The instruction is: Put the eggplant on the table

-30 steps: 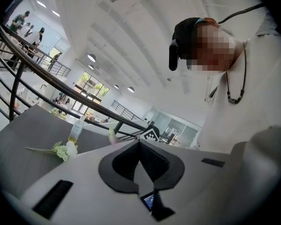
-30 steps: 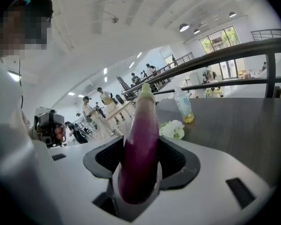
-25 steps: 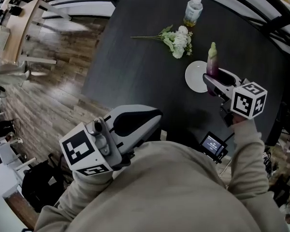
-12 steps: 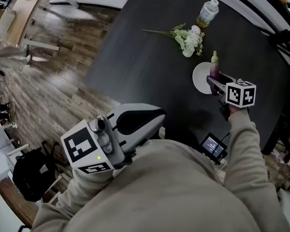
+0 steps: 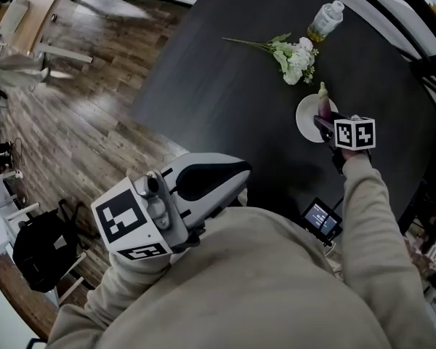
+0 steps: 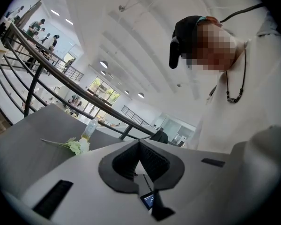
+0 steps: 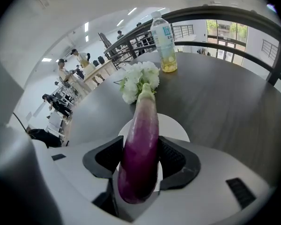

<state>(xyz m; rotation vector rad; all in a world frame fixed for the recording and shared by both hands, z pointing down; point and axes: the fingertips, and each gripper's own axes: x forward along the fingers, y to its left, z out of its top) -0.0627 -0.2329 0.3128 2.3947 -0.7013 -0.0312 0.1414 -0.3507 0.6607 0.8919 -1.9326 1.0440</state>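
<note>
Head cam sat high, looked steeply down over the person's shoulders at the table [image 5: 225, 100] & wood floor [image 5: 80, 122]; things small, far off. Left hand-held gripper [image 6: 139, 142] cam rode close behind its jaws, low by the table edge, faced roughly level across it, ceiling above. Right hand-held gripper [image 7: 140, 161] cam tilted down at the table, v. near the plate [image 7: 175, 125]. All 3 views shared flowers [image 5: 298, 55] & bottle [image 5: 325, 20].
</note>
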